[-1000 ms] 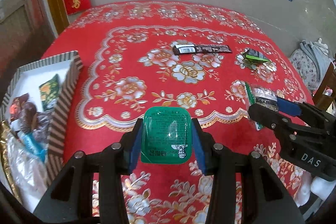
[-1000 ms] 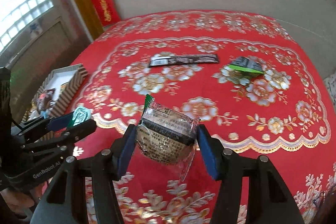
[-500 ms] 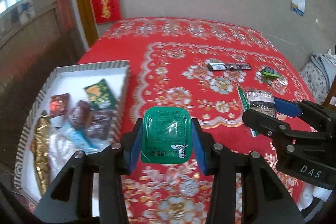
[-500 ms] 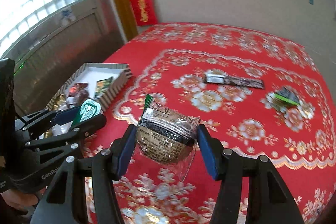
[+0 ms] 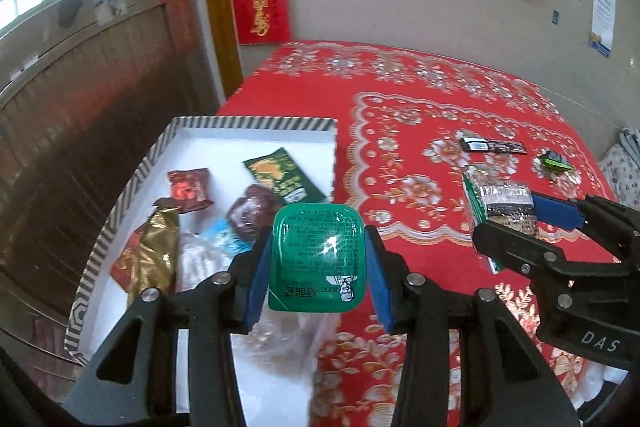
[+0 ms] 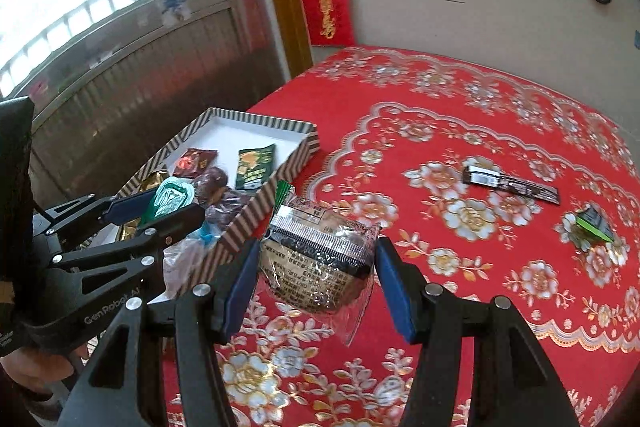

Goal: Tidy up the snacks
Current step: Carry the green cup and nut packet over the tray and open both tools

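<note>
Two snacks in transit, one per tool: left tool (image 5: 316,259) clamped on a small green foil-lidded plastic sauce tub (image 5: 317,257), right tool (image 6: 316,277) clamped on a round dark pastry in clear crinkly wrapper (image 6: 320,259), both lifted clear of the red flower-patterned tabletop (image 6: 460,307). Step in hand, by the look of it: carrying both to the striped cardboard box with white inside (image 5: 256,125) at the tabletop's left edge. Green tub now hanging over the near end of the box, above a heap of wrapped sweets: gold foil packet (image 5: 154,255), small red packet (image 5: 190,187), green sachet (image 5: 282,177), dark brown wrapped candies (image 5: 250,213). Pastry just outside the box's striped right wall, not yet over the white floor. Next move likely calls for lowering the tub onto a free patch and letting go, then swinging the pastry leftward over the wall without knocking the other tool, close beside it. Still out on the cloth, well apart from the box: long black bar wrapper (image 6: 512,183) and small black-and-green packet (image 6: 594,225), left for another trip. Compared with a second back: box then only at the left margin of the left view, tub above bare red cloth; now box filling the lower left, both tools swung toward it, grips unchanged, bar and packet receding to the far right.
</note>
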Demonstrator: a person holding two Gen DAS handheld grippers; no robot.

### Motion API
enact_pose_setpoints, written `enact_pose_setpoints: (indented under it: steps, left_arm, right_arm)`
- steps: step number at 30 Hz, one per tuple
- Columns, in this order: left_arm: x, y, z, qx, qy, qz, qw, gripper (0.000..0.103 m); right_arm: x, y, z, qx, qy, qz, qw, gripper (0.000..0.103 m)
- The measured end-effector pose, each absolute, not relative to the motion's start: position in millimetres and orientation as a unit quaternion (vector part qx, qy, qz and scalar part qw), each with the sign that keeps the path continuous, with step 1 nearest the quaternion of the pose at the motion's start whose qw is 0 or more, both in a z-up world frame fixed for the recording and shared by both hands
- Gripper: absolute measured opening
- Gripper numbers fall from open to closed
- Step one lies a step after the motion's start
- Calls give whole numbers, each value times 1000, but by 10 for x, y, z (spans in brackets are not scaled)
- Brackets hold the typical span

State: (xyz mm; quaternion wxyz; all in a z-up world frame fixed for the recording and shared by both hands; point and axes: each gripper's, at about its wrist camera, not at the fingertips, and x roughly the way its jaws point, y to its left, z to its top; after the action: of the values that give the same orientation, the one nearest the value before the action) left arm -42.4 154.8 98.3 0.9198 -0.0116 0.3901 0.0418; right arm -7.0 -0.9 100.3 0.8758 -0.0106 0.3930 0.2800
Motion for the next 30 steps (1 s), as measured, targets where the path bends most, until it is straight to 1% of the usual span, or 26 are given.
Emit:
enact_pose_setpoints:
  steps: [14,21,30]
  left_arm:
    - [-578,1997,903,-26,388,85,917,46]
    - [-682,2280,762,-46,403,97,909,46]
    - [-794,2392,540,-49,419,95,902,45]
  right_arm:
    - [-72,530,995,-39,397,318,860,58]
    - [-18,891,936,-55,405,345,845,58]
    - [37,1342,812,-75,423,372,823,58]
